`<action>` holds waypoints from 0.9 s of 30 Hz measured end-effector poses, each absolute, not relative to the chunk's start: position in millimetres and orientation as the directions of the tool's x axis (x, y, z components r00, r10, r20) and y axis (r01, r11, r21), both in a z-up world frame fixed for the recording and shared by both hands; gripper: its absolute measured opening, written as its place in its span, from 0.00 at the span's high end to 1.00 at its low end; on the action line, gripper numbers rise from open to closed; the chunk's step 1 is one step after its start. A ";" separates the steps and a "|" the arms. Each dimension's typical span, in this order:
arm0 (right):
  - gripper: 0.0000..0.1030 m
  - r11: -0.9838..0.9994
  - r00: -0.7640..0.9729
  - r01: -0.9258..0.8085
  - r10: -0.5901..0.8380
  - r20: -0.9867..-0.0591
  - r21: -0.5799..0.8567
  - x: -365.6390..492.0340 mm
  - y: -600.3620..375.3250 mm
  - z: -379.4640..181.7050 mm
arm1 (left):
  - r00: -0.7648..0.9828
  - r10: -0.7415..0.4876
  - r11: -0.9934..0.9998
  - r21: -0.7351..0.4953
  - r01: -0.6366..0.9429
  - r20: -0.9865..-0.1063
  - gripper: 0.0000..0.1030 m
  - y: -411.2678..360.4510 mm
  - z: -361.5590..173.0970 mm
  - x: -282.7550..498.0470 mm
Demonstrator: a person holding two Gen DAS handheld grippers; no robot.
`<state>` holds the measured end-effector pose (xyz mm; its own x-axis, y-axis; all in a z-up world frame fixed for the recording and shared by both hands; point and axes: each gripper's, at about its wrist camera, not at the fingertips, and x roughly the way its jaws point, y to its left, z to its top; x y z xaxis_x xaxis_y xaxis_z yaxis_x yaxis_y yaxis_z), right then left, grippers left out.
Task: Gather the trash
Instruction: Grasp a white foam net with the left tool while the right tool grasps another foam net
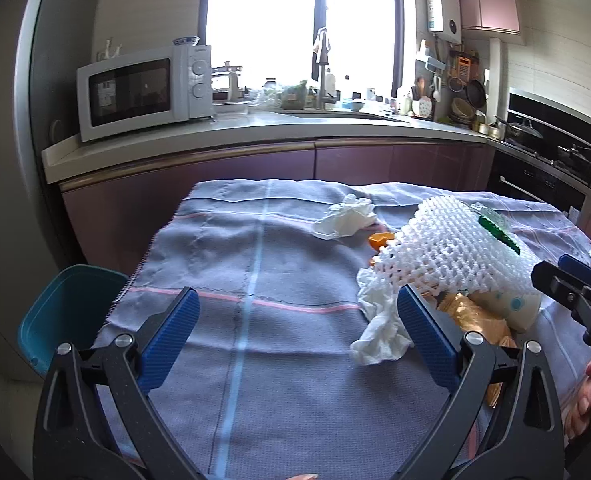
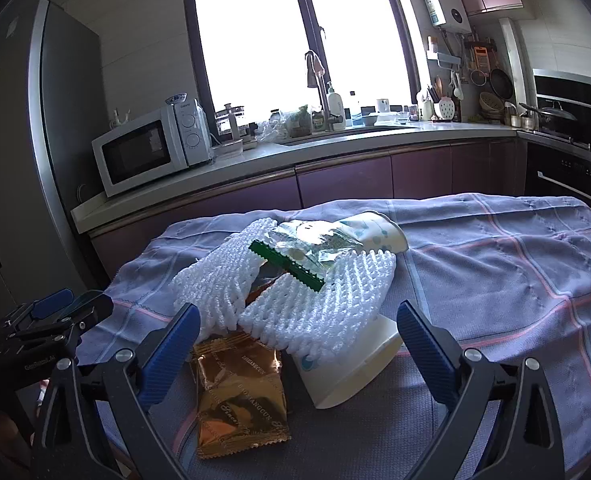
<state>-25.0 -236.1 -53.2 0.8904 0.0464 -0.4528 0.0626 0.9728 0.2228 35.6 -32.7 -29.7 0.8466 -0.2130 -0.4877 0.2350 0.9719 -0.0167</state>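
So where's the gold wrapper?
In the right wrist view, the gold wrapper lies on the cloth, partly under the foam net, left of the cup.

Between your right tongs: shiny gold foil wrapper (image 2: 237, 392), smooth paper cup (image 2: 347, 372), bumpy white foam netting (image 2: 315, 300). Beside your left tongs, crumpled tissue (image 1: 379, 328) on matte woven cloth (image 1: 255, 260).

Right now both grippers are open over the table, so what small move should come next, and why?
Probably ease the left gripper a little to its right and close on the crumpled tissue. It lies loose on the cloth right by the gripper's right finger, apart from the foam net pile, and the teal bin sits just off the table's left edge.
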 end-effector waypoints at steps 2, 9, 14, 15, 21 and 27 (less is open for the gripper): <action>0.11 0.966 0.883 0.065 0.061 -0.466 0.249 -21.3 -242.4 -56.1 | 0.826 -0.257 0.959 -0.026 0.282 -0.501 0.06 -42.2 -29.8 45.3; 0.18 0.950 0.870 0.062 0.100 -0.484 0.307 -12.1 -259.0 -61.2 | 0.744 -0.372 0.917 -0.099 0.386 -0.555 0.06 -68.2 -35.4 82.8; 0.26 0.921 0.852 0.054 0.159 -0.499 0.386 -2.2 -273.7 -67.1 | 0.687 -0.434 0.885 -0.134 0.446 -0.583 0.06 -85.7 -40.6 96.9; 0.29 0.914 0.847 0.050 0.176 -0.502 0.404 -0.2 -275.9 -69.1 | 0.674 -0.448 0.876 -0.141 0.461 -0.587 0.08 -89.7 -42.6 100.1; 0.55 0.880 0.834 0.031 0.238 -0.497 0.473 2.2 -285.0 -76.0 | 0.562 -0.537 0.820 -0.234 0.522 -0.629 0.39 -104.6 -56.1 114.9; 0.81 0.876 0.843 0.006 0.255 -0.474 0.482 -1.8 -289.0 -71.0 | 0.513 -0.585 0.788 -0.288 0.544 -0.628 0.87 -109.5 -59.5 117.5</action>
<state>-1.8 -289.0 -71.0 0.8426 0.2554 -0.4741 0.0060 0.8759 0.4825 117.5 -109.5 -59.5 0.5134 -0.5846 -0.6282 0.5445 0.7878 -0.2881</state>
